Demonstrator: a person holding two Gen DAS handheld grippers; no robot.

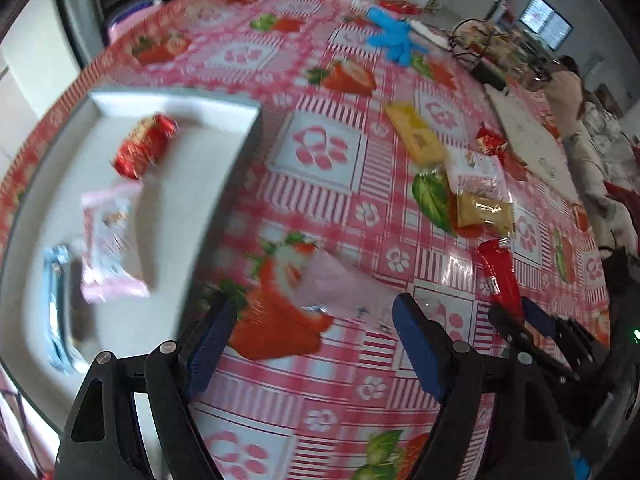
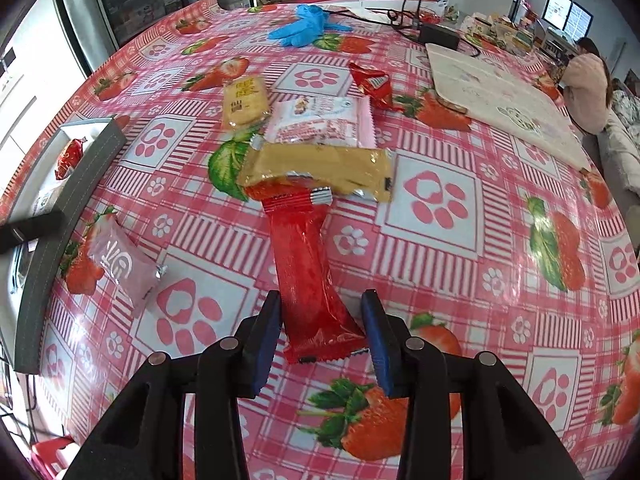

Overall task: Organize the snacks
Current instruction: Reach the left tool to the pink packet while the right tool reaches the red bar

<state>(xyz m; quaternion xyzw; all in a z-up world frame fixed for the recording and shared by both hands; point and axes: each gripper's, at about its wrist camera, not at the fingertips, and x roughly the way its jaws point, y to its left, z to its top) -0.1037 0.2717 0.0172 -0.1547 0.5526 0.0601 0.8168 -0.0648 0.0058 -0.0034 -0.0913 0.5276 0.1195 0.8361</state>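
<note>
My right gripper [image 2: 323,344] stands open, pointing down over a long red packet [image 2: 308,272] that lies flat on the strawberry tablecloth. The packet's near end sits between the blue pads; the left pad touches its edge and a thin gap shows at the right pad. Its far end is tucked under a yellow packet [image 2: 320,170]. My left gripper [image 1: 316,344] is wide open above a pale pink packet [image 1: 344,292], beside the white tray [image 1: 180,98]. The tray holds a red snack [image 1: 144,146], a pink packet [image 1: 112,240] and a blue packet [image 1: 56,308]. The left wrist view is blurred.
More snacks lie beyond the red packet: a pink-white packet [image 2: 320,120], a yellow cracker pack [image 2: 244,98] and a small red wrapper [image 2: 372,84]. Blue gloves [image 2: 308,26], cables and a white board [image 2: 500,96] lie farther back. A person [image 2: 588,92] sits at the far right.
</note>
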